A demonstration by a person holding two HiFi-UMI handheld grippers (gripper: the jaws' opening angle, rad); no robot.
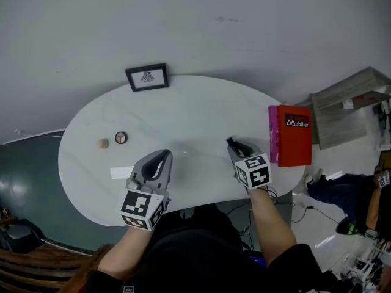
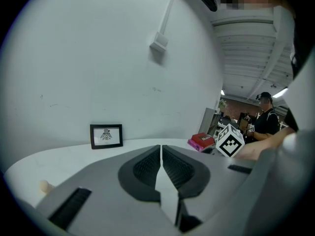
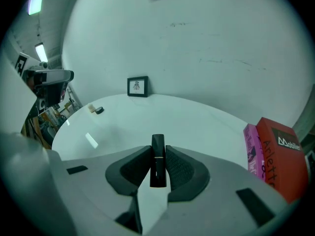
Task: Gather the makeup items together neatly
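Note:
A black lipstick tube stands upright between the pads of my right gripper, which is shut on it above the white oval table. In the head view that right gripper hovers near the table's front right, the dark lipstick poking out at its tip. My left gripper is over the front left, shut with nothing in it; in its own view the left gripper has its pads pressed together. A beige sponge and a small round compact lie at the table's left.
A framed picture stands at the table's far edge. A red book and a pink book lie at the right edge. Beyond the table on the right are a grey shelf and a seated person.

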